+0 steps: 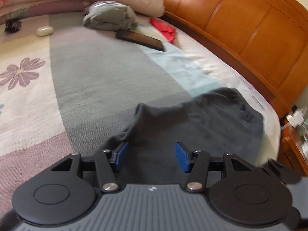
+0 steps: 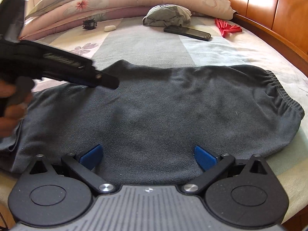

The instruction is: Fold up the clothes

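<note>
The right wrist view shows what the left misses: the elastic waistband point(image 2: 279, 94) of the dark grey garment point(image 2: 163, 115), spread flat on the near part of the bed point(image 2: 146, 44), and a hand point(image 2: 11, 104) gripping the left claw point(image 2: 107, 80) over the cloth's left edge. Left claw point(image 1: 152, 157) gapes wide, empty; right claw point(image 2: 148, 157) likewise wide. Far off lie one phone point(image 2: 187, 32), one grey bundle point(image 2: 167, 16), one red item point(image 2: 227, 28), one white case point(image 2: 110, 28), one black clip point(image 2: 89, 24).
</note>
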The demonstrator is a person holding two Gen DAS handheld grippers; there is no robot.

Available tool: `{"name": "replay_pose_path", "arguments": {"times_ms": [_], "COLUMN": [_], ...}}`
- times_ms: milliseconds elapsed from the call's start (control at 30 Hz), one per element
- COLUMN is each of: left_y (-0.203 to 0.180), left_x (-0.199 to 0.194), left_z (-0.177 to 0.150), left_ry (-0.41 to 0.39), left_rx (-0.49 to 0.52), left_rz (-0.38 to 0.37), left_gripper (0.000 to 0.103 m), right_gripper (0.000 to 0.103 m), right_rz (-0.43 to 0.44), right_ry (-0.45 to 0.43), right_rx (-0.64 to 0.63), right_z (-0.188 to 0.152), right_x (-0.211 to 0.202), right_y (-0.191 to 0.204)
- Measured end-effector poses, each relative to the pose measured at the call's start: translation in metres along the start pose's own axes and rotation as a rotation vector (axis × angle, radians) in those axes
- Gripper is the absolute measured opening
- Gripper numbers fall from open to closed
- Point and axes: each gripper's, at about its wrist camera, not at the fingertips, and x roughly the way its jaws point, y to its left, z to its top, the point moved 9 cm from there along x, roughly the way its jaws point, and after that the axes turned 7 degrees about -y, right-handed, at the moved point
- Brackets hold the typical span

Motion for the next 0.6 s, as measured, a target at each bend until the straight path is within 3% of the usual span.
{"name": "replay_pose_path", "arguments": {"times_ms": [100, 267, 433, 600], "left_y": [0.002, -0.013, -0.025, -0.039], "left_x": [0.001, -0.022, -0.055, -0.07], "left_z": [0.007, 0.012, 0.008, -0.01], "left_ry": [-0.004, -0.03, -0.063, -0.056], "left_rx": [-0.026, 0.026, 0.057, 0.116], "left_rz": [0.012, 0.03, 0.016, 0.033], "left_gripper": [0.053, 0.054, 0.059, 0.06], "right_gripper": [0.103, 0.103, 0.103, 0.103], "right_rz": [0.051, 0.143, 0.154, 0.111], "right_ry": [-0.002, -0.038, -0.122, -0.149], "right_rx": [0.01, 0.077, 0.415, 0.713], "right_z": [0.002, 0.011, 0.023, 0.015], "right_x": [-0.007, -0.027, -0.059, -0.061], "right_y": [-0.004, -0.021, -0.11, -0.203]}}
